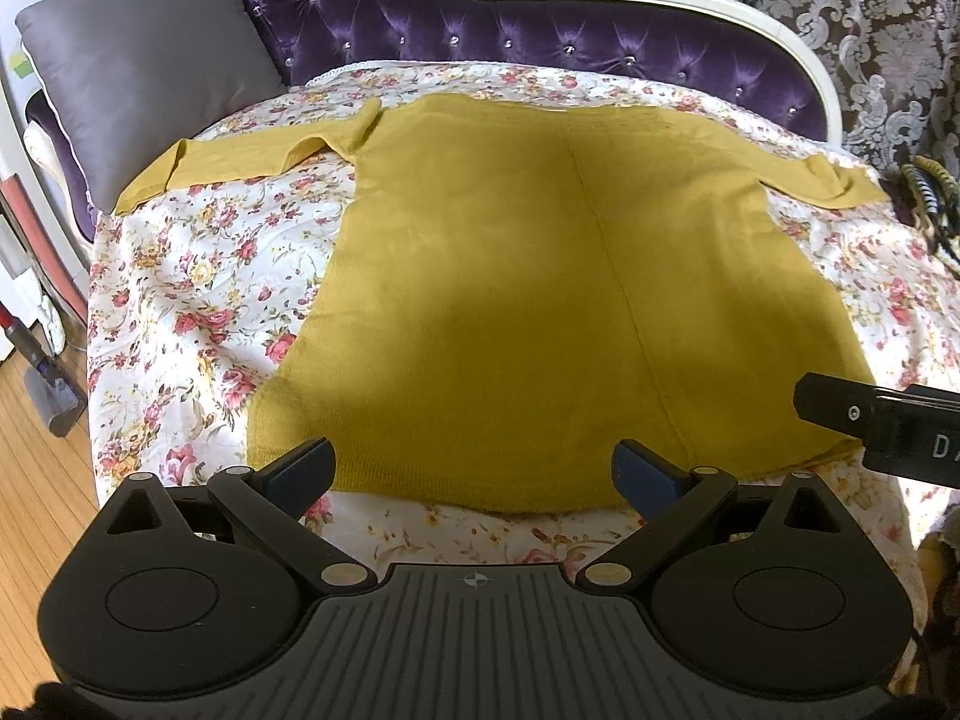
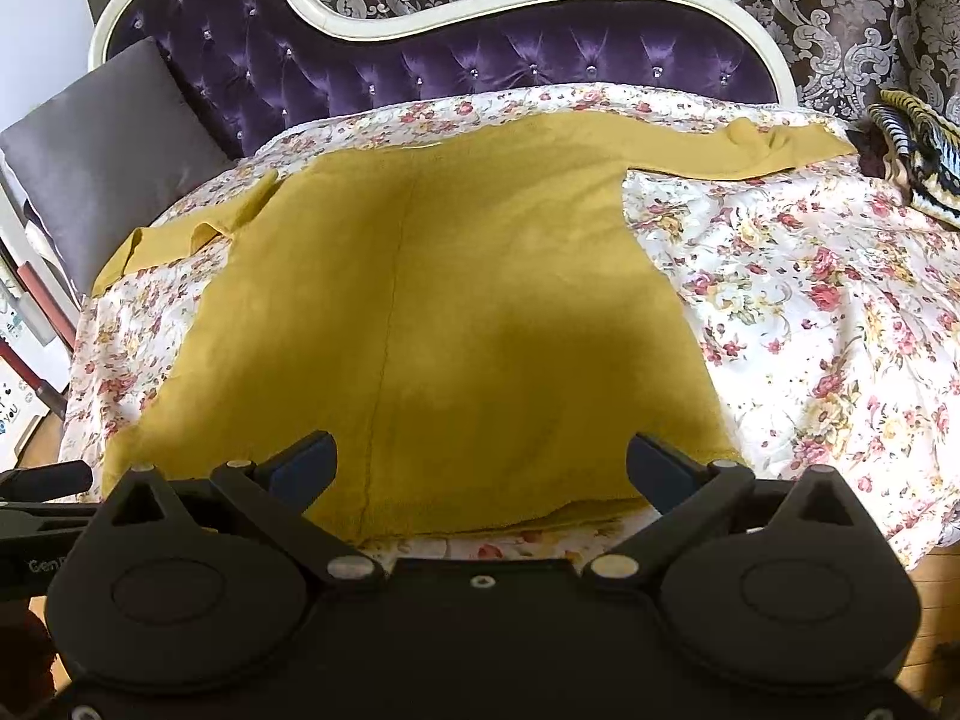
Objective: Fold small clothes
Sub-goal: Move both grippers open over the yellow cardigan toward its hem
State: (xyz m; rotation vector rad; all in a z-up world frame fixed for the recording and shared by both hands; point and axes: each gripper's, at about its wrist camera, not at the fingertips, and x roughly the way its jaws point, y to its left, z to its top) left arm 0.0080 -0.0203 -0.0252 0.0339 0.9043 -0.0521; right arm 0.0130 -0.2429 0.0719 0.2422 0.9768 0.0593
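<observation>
My left tongs [image 1: 474,471] are spread wide and empty, hovering just above the near hem of the mustard sweater [image 1: 540,276]; my right tongs [image 2: 480,468] are spread the same way, also holding nothing, poised over the hem toward its right corner. In the left wrist view the side of the right tool pokes in at the edge, so the two sit near each other along the bottom of the garment.

The sweater lies flat on the flowered sheet [image 1: 198,300] of the bed, collar toward the purple tufted headboard [image 1: 480,24], one sleeve [image 1: 240,159] stretched out toward the grey pillow [image 1: 138,78] and the other sleeve [image 2: 750,147] toward a striped item [image 2: 918,144] at the far right. A seam runs down the middle of the body.

I judge this to be the very start of the fold: the garment is spread out but nothing is turned over yet. Next I would need to pick an edge, likely a hem corner or a sleeve, lower each set of tongs onto the knit, pinch only the sweater and not the sheet beneath, then carry it across evenly.
</observation>
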